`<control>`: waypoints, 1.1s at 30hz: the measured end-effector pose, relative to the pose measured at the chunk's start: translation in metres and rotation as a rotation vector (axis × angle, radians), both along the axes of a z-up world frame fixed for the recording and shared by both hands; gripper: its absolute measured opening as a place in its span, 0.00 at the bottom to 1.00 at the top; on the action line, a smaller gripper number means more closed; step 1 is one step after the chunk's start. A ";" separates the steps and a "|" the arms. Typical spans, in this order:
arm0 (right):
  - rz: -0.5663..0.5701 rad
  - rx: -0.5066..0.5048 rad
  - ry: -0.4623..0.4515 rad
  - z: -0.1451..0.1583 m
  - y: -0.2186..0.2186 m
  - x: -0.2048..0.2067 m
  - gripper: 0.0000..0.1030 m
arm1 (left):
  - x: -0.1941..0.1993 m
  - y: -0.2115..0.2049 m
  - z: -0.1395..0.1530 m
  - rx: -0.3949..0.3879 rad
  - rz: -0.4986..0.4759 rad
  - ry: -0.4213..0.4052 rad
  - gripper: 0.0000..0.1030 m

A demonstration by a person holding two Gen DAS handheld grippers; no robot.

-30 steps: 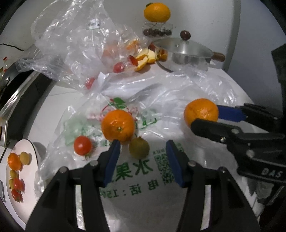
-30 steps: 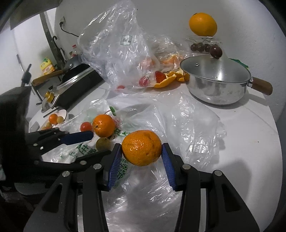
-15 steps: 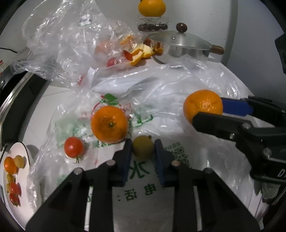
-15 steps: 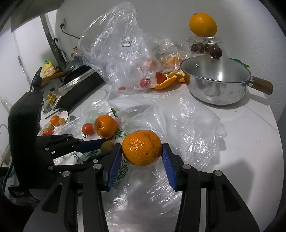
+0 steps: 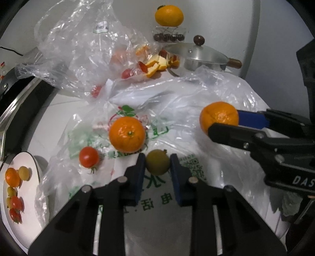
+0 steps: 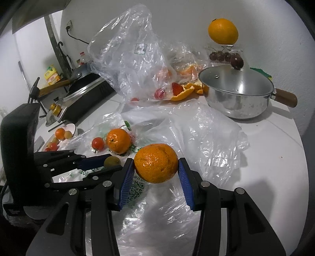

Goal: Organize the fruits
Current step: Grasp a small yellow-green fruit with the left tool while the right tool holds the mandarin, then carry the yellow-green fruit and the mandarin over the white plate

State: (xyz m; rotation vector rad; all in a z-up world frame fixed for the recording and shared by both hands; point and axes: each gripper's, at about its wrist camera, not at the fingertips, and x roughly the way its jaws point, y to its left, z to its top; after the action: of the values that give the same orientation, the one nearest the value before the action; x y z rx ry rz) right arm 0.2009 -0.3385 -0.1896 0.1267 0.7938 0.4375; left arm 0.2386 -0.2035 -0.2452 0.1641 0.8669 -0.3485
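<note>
Both black tongs pinch fruit: left gripper [image 5: 157, 167] squeezes the small yellow-green round fruit [image 5: 157, 164], nearer the white plate [image 5: 29, 206] than right gripper [image 6: 156, 169] squeezing the bumpy orange mandarin [image 6: 155, 163].

White wall [image 6: 187, 17]; white counter [image 6: 275, 157]; perhaps a stove [image 6: 86, 92].
</note>
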 end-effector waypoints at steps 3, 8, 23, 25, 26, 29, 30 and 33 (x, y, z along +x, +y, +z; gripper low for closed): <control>0.006 -0.003 -0.005 0.003 0.005 -0.003 0.47 | -0.005 0.004 0.005 -0.008 0.000 -0.012 0.25; 0.021 -0.011 -0.016 0.009 0.015 -0.011 0.47 | -0.015 0.011 0.013 -0.022 0.000 -0.029 0.25; 0.053 -0.042 -0.047 0.028 0.051 -0.033 0.47 | -0.048 0.049 0.034 -0.062 0.024 -0.077 0.25; 0.059 -0.047 -0.050 0.030 0.056 -0.035 0.47 | -0.052 0.056 0.037 -0.067 0.030 -0.082 0.25; 0.062 -0.049 -0.053 0.031 0.059 -0.037 0.47 | -0.054 0.060 0.037 -0.068 0.032 -0.083 0.25; 0.072 -0.057 -0.057 0.033 0.069 -0.040 0.47 | -0.059 0.071 0.038 -0.074 0.040 -0.088 0.25; 0.076 -0.060 -0.058 0.033 0.073 -0.041 0.47 | -0.061 0.075 0.038 -0.077 0.044 -0.088 0.25; 0.085 -0.069 -0.057 0.033 0.083 -0.042 0.47 | -0.065 0.086 0.037 -0.082 0.054 -0.091 0.25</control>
State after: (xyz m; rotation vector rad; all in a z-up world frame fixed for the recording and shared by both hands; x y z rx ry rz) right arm 0.1589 -0.2551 -0.1567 0.0162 0.7595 0.4909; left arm 0.1741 -0.1179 -0.2084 0.0793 0.7647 -0.3233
